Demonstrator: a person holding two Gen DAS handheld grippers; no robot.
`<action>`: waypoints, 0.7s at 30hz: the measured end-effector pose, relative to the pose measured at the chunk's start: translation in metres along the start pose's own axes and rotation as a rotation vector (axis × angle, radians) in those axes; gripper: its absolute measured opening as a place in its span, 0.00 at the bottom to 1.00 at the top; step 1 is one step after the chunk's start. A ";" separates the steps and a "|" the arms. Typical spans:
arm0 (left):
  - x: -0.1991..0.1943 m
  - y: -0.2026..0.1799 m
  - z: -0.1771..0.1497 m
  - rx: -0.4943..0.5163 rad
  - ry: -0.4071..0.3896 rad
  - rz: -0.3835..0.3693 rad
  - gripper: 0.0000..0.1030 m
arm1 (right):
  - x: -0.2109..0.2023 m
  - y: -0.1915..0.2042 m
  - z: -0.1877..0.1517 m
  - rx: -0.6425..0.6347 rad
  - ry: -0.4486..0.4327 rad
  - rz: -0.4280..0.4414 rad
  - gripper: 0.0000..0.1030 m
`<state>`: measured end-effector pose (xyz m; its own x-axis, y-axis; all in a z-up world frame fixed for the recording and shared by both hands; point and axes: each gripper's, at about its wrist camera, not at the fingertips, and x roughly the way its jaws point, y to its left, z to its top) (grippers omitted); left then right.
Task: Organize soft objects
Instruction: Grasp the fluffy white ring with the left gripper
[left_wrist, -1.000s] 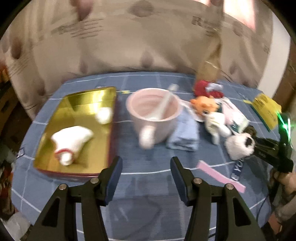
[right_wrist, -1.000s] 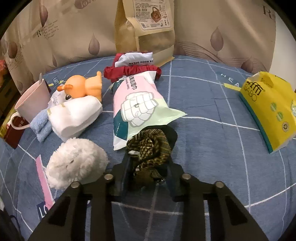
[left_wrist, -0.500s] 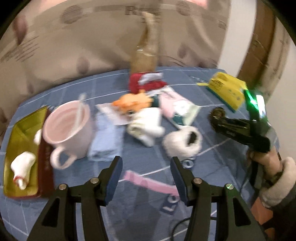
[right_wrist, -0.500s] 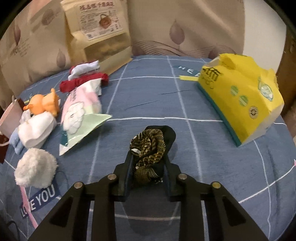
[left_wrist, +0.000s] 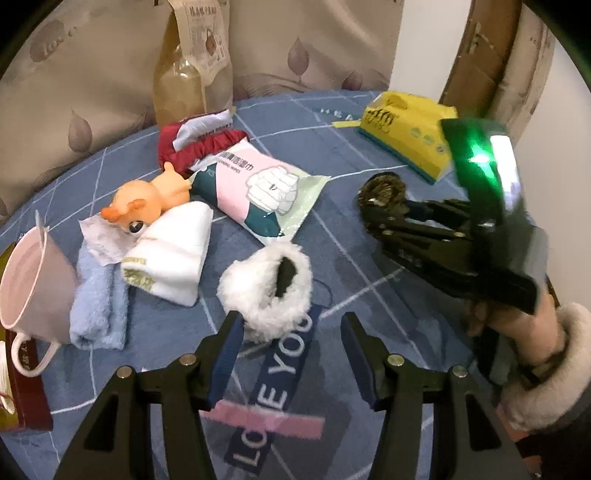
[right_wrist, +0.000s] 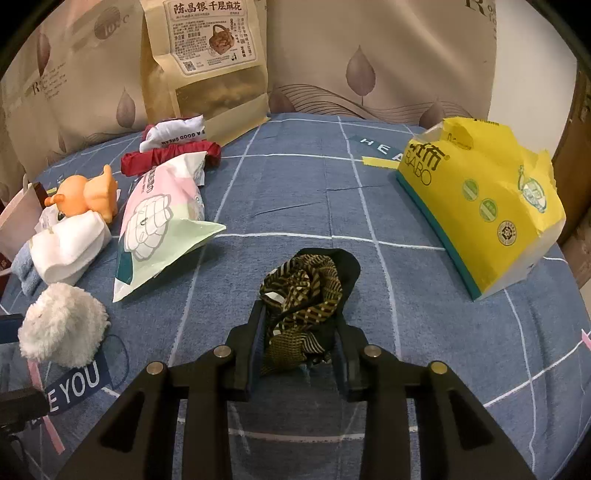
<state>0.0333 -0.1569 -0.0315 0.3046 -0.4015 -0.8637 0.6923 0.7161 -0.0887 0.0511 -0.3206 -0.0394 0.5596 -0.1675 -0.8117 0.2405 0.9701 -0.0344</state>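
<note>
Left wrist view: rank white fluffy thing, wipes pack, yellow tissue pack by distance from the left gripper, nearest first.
From the left gripper:
1. White fluffy thing, right at the fingertips, slightly left.
2. Wipes pack, mid-table, behind the fluffy thing.
3. Yellow tissue pack, far right, near the table's back edge.

Warm, dim indoor light, heavy fisheye bending with black corners. The green LED (left_wrist: 478, 159) flares out, and the right gripper (left_wrist: 384, 206) looks motion-smeared.

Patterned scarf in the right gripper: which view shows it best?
Right wrist. The patterned scarf sits centred and sharp between the right gripper fingers. Left wrist shows it only as a small, dim bundle at that gripper's tip.
</note>
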 end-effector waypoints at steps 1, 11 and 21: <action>0.005 0.001 0.002 -0.002 0.006 0.006 0.54 | 0.000 0.001 0.000 0.000 0.000 0.000 0.30; 0.036 0.021 0.017 -0.069 0.038 0.035 0.54 | 0.000 0.002 0.000 -0.007 0.000 -0.007 0.30; 0.032 0.023 0.013 -0.070 0.026 0.027 0.31 | 0.001 0.004 0.000 -0.010 -0.001 -0.012 0.31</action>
<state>0.0679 -0.1603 -0.0541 0.3050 -0.3668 -0.8789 0.6361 0.7652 -0.0986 0.0520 -0.3167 -0.0401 0.5571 -0.1792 -0.8109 0.2390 0.9697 -0.0502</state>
